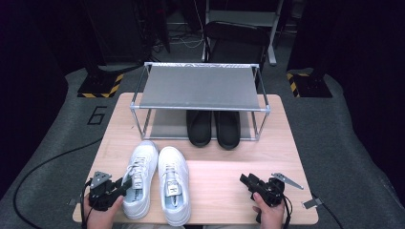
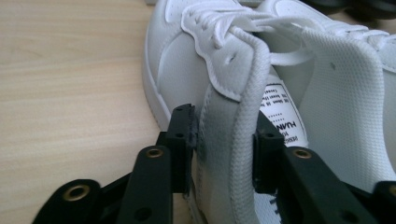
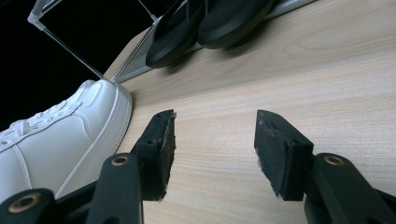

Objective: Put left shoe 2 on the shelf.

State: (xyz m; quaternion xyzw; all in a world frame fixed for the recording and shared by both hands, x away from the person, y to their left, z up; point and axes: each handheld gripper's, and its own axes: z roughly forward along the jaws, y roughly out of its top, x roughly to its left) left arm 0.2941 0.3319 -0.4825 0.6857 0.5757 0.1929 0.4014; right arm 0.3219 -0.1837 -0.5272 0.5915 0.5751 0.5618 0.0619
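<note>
Left white sneaker (image 2: 224,93): collar wall stands between the left gripper (image 2: 223,135) pads, gripped; long axis runs ahead toward the shoe rack (image 1: 200,109); right gripper (image 3: 212,154) half-open, empty.

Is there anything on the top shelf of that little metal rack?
No, the rack's top shelf is bare; the pair of black shoes sits on the lower level beneath it.

Overhead light falls evenly on the pale wooden table (image 1: 224,176) while the room beyond lies almost black. The white sneakers (image 1: 157,181) are bright yet keep their detail; the black shoes (image 1: 213,128) sit in the rack's (image 1: 200,88) shade. The high view is soft and slightly grainy. In the gripper views, near parts blur, shadows are short and soft, and no glare shows
</note>
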